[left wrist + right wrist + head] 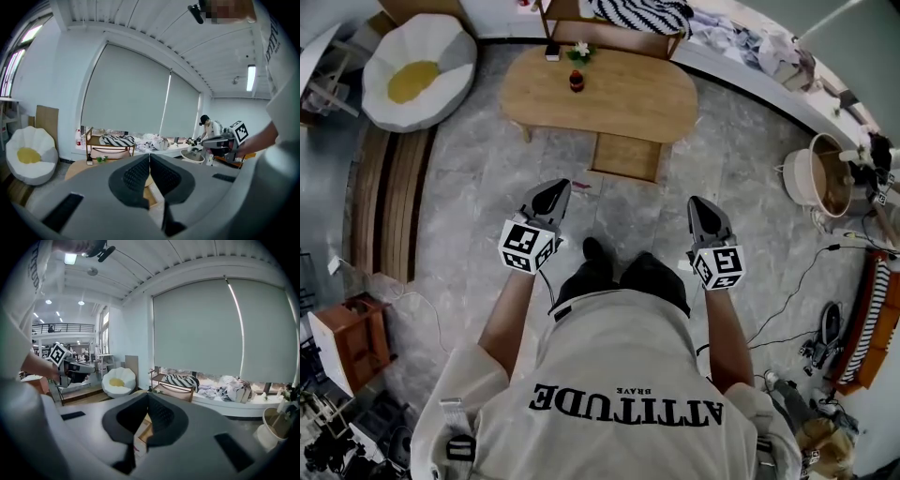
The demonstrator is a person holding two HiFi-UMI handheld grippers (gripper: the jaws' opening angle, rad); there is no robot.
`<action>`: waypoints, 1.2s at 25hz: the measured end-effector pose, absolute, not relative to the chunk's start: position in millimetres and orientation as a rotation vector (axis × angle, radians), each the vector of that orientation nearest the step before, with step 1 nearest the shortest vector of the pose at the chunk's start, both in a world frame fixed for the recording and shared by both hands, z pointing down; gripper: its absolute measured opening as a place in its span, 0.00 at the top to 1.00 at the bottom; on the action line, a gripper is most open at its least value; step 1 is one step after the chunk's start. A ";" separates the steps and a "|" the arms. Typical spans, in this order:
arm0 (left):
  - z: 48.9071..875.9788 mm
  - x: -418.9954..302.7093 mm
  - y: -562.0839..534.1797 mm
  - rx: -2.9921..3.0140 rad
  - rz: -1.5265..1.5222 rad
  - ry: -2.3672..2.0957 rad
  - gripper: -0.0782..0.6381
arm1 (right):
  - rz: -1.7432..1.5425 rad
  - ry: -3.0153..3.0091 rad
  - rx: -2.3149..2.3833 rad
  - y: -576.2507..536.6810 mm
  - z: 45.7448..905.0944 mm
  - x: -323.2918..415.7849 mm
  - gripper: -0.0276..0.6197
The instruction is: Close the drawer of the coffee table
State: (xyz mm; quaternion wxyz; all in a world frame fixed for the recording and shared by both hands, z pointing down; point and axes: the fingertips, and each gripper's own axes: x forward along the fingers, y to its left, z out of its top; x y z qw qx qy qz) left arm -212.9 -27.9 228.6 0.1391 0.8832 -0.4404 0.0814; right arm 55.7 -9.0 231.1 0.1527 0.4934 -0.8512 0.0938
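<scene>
Plainly, the drawer point(626, 157) is seen pulled out of the oval coffee table point(619, 98) (both pale wood). Jaws of left gripper point(554, 192) and right gripper point(702, 208) are pressed together.

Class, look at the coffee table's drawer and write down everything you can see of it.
The drawer is a shallow rectangular tray of light wood, matching the oval coffee table. It stands pulled out from the table's near long side, jutting over the grey floor. Its inside looks bare, though it is too small to be sure. Only the table holds it. The left gripper and right gripper hover short of it, jaws together, touching nothing.
</scene>
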 end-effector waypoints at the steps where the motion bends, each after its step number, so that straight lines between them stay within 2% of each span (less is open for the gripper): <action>1: 231.6 -211.9 -28.4 2.541 0.221 -1.262 0.86 | 0.276 -2.435 1.418 -9.6 234.6 55.8 0.93; 17: 259.7 -173.9 -65.2 2.468 0.209 -1.343 0.86 | 0.313 -2.457 1.371 -64.7 265.4 84.0 0.93; 30: 309.1 -148.4 -83.7 2.375 0.293 -1.422 0.86 | 0.392 -2.457 1.263 -100.0 324.2 97.8 0.93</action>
